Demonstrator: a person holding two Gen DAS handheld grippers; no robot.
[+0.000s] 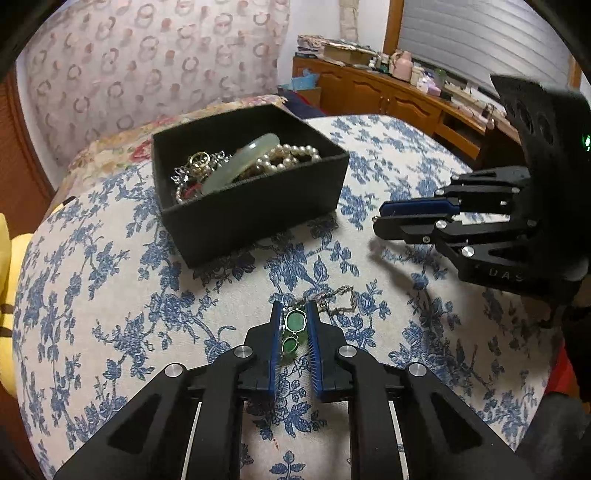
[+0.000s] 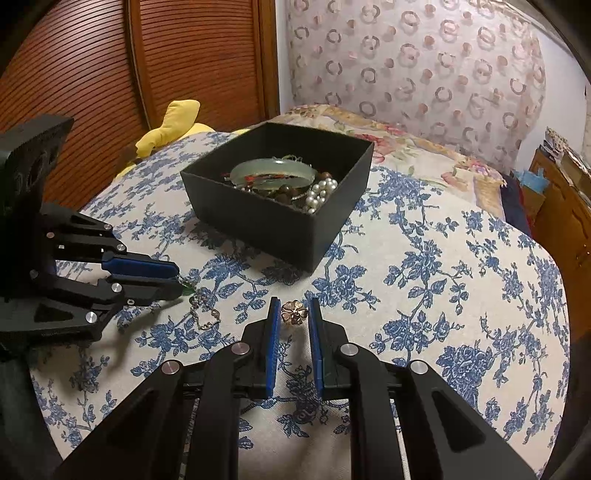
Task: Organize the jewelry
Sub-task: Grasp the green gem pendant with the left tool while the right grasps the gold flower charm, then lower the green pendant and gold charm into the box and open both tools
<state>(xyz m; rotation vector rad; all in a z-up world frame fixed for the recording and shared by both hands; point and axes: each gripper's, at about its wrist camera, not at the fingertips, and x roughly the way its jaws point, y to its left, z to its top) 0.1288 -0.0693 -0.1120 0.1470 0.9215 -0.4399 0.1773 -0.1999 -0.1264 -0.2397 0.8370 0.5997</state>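
A green-stone bracelet (image 1: 294,325) lies on the blue-flowered cloth (image 1: 110,295) in front of the black box (image 1: 258,221), its silver chain (image 1: 340,301) trailing off past the fingertips. The left gripper (image 1: 294,314) is drawn in narrow on it, with the blue pads (image 1: 275,332) standing against either side of the larger green stone; a smaller green stone sits just behind, also between the fingers. In the right wrist view the same gripper (image 2: 177,278) shows a green piece (image 2: 188,288) at its tips and the chain (image 2: 205,314) lying on the cloth beside it. A gold flower-shaped piece (image 2: 292,313) sits between the tips of the right gripper (image 2: 293,314), whose jaws are also narrow; a small gap shows on each side of the flower, so whether the pads press on it cannot be told. The two grippers work near each other, well short of the box. The open box (image 2: 314,236) holds a pale green bangle (image 1: 240,162), a strand of pearls (image 1: 291,155), dark brown beads (image 2: 286,190) and tangled metal pieces (image 1: 192,170). Beyond the cloth lie a floral cover (image 2: 406,147), a yellow soft item (image 2: 177,122), a patterned headboard (image 2: 424,62) and a wooden slatted door (image 2: 110,62); a cluttered wooden cabinet (image 1: 388,92) stands by the window blind (image 1: 480,33).
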